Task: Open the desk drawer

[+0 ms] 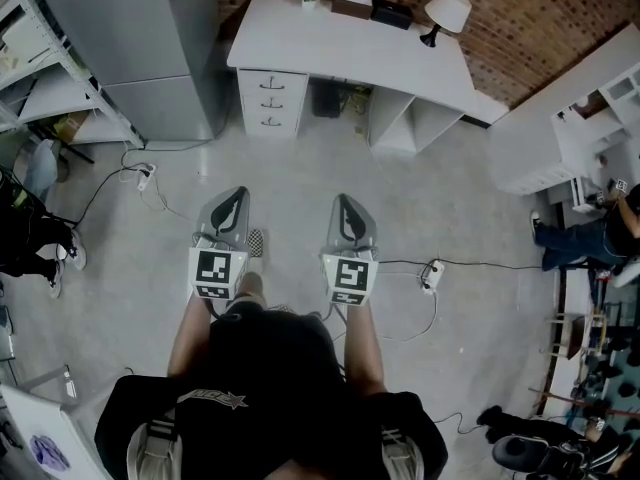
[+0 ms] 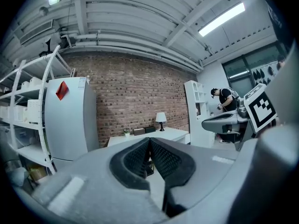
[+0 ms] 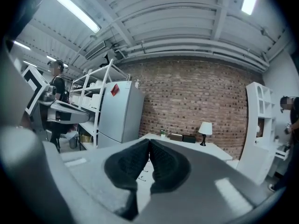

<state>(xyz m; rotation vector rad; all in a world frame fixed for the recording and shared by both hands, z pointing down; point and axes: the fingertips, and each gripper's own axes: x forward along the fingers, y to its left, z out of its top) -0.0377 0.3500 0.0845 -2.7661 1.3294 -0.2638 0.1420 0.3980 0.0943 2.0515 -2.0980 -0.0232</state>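
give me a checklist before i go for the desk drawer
1. Left gripper empty: ok, jaws together on nothing.
2. Right gripper empty: ok, likewise shut.
3. Jaws open to grab: not ok.
4. Drawers closed: ok, all three flush.
5. Desk in reach: not ok, floor lies between.
6. Handles shape: cannot tell, too small.

At twelve o'clock in the head view the desk (image 1: 330, 48) looks smooth, matt white — its drawers (image 1: 271, 101) likewise. The wall (image 1: 520, 18) behind is rough red brick; the floor (image 1: 300, 168), dull grey concrete; the fridge (image 1: 150, 48) at eleven o'clock, smooth grey. The left gripper (image 2: 149, 140) shows matt grey plastic and black, cross-ribbed pads (image 2: 166, 160).
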